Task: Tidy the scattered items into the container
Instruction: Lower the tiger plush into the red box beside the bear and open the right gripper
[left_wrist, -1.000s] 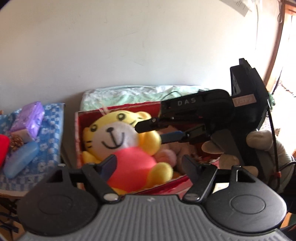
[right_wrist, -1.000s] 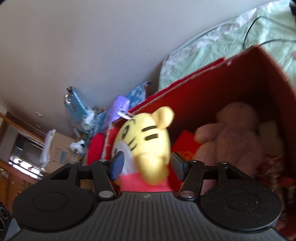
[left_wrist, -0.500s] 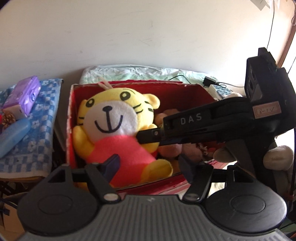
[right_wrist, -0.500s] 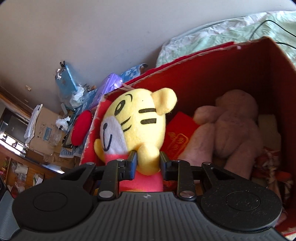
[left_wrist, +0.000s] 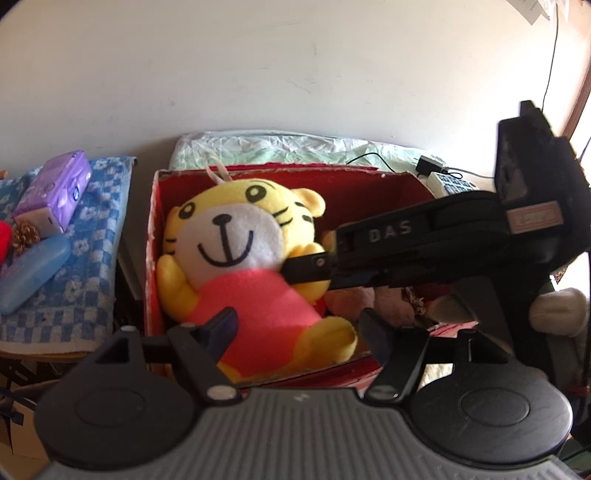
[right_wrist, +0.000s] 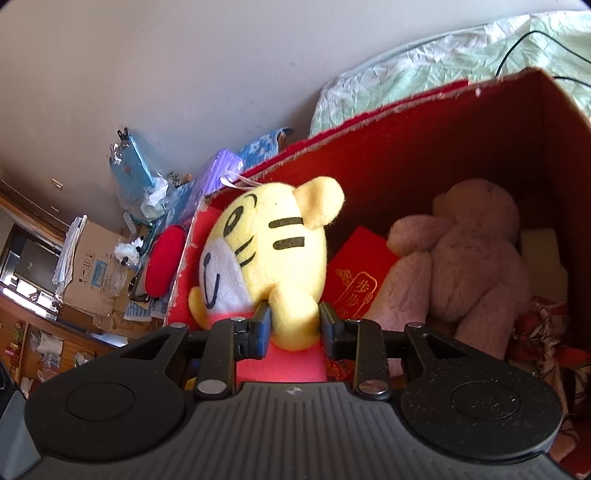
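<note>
A yellow tiger plush in a pink shirt sits at the left end of the red box. My right gripper is shut on the tiger's arm; in the left wrist view it reaches in from the right. The tiger leans on the box's left wall. My left gripper is open and empty, in front of the box's near wall. A brown plush and a red envelope lie in the box.
Left of the box, a blue checked cloth holds a purple pack and a blue case. A red cushion and clutter lie beyond. A green sheet with a charger lies behind the box, against the wall.
My right gripper closed on the tiger's arm and stayed shut. The tiger settled lower and upright at the box's left end. The left gripper's view rose slightly; it stayed open.
</note>
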